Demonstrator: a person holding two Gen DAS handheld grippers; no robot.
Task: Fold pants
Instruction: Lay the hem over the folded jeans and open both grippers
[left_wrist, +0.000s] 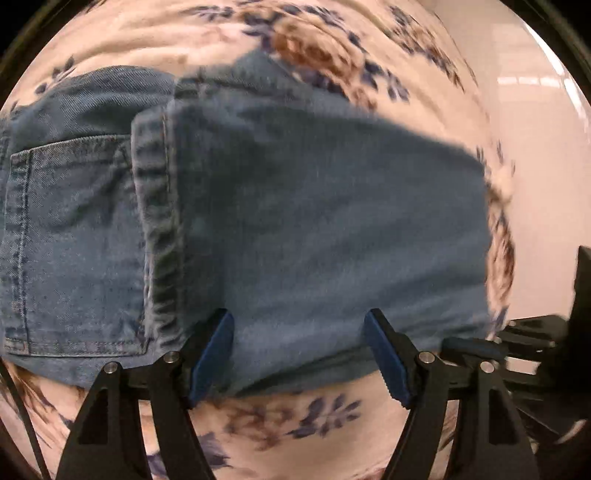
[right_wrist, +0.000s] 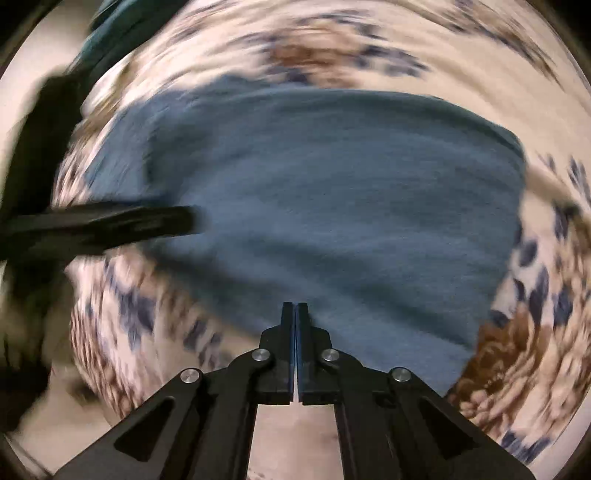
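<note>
Blue denim pants (left_wrist: 295, 221) lie folded on a floral cloth, a back pocket (left_wrist: 70, 240) showing at the left and the leg cuff laid over it. My left gripper (left_wrist: 299, 332) hangs over the near edge of the fold, its blue pads wide apart with nothing pressed between them. The right wrist view is blurred; the same pants (right_wrist: 314, 206) fill its middle. My right gripper (right_wrist: 295, 314) is shut with the fingers together and nothing between them, over the near edge of the denim. The other gripper's black finger (right_wrist: 122, 221) reaches in from the left.
A white cloth with blue and brown flowers (left_wrist: 295, 417) covers the surface under the pants. A pale glossy floor (left_wrist: 539, 184) shows beyond the cloth's right edge. Black gripper parts (left_wrist: 535, 343) stand at the right of the left wrist view.
</note>
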